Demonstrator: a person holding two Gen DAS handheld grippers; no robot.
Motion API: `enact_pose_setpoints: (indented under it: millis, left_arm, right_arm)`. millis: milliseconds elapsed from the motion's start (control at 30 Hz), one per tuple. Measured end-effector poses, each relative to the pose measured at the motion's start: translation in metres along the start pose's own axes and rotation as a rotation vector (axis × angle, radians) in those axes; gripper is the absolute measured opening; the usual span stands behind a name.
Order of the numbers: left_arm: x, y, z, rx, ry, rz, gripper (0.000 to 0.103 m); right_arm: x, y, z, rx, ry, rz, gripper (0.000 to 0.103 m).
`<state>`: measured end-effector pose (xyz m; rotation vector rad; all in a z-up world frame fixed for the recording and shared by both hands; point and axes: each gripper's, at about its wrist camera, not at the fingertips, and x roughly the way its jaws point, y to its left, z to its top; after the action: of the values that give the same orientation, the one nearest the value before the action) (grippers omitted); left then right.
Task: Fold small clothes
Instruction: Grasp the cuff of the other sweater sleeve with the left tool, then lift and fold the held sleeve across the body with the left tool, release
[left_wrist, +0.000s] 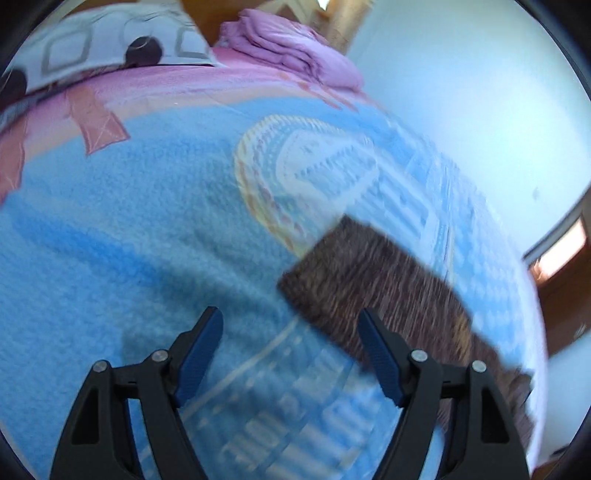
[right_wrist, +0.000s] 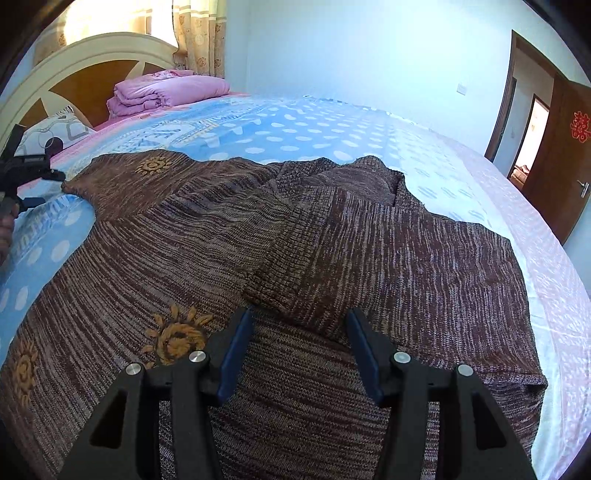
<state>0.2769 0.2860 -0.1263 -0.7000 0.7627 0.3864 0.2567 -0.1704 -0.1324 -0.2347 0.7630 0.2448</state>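
Right wrist view: I see my right tongs (right_wrist: 299, 350) standing apart, gripping nothing, over the brown knit sweater (right_wrist: 229, 240) spread on the bed (right_wrist: 314, 125); a folded sleeve end lies just ahead of their tips. My left tongs (left_wrist: 291, 354), also apart and empty, hover over the blue blanket, the sweater's sleeve end just right of them.

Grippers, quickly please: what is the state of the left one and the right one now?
Left gripper: open, holding nothing, beside the brown sweater's sleeve end.
Right gripper: open, holding nothing, over the sweater.
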Motion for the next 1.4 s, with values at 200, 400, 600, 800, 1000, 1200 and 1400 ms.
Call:
enact_pose_setpoints:
  millis: [200, 400, 600, 800, 1000, 1200, 1400]
  left_arm:
    - [0.011, 0.009, 0.006, -0.128, 0.002, -0.134, 0.070]
    - [0.017, 0.008, 0.011, -0.150, -0.018, -0.193, 0.062]
    - [0.030, 0.010, 0.020, -0.167, -0.013, -0.213, 0.053]
    - [0.027, 0.008, 0.013, -0.164, -0.001, -0.232, 0.053]
    - [0.024, 0.004, 0.002, -0.142, 0.030, -0.229, 0.027]
    - [0.027, -0.001, 0.005, -0.112, 0.030, -0.223, 0.008]
    - [0.010, -0.014, 0.011, -0.089, 0.006, -0.268, 0.008]
  right_arm:
    - [0.000, 0.002, 0.000, -0.007, -0.005, -0.010, 0.055]
    - [0.000, 0.003, 0.000, -0.015, -0.008, -0.022, 0.055]
    - [0.000, 0.005, -0.001, -0.022, -0.011, -0.032, 0.055]
    - [0.000, 0.005, -0.001, -0.021, -0.012, -0.032, 0.056]
    - [0.000, 0.005, -0.001, -0.025, -0.015, -0.037, 0.056]
    - [0.000, 0.005, -0.001, -0.019, -0.017, -0.033, 0.056]
    - [0.000, 0.004, -0.001, -0.011, -0.020, -0.027, 0.056]
